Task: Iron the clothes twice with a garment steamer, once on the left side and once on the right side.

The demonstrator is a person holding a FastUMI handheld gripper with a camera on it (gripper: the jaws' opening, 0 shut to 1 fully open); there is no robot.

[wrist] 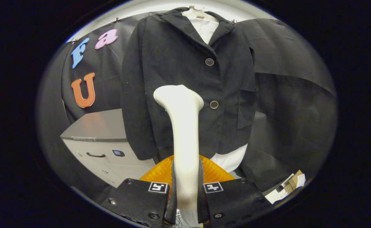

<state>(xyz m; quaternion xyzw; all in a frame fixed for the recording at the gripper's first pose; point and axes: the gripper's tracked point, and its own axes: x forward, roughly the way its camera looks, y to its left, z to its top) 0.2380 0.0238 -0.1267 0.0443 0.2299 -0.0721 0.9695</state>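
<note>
Gripping the steamer (185, 133) by its handle, your claw (185, 196) holds the head up before the jacket (185, 69), left of the buttons. You're at a stroke on one side; next, draw it evenly along the cloth.

- A grey cabinet (101, 144) stands at the left, below the wall cloth, with a flat top.
- A dark handle (95, 155) sits on its front, a small blue panel (118, 153) just right of it.
- Cardboard and paper scraps (286, 186) lie low at the right, against the black cloth (293, 104).
</note>
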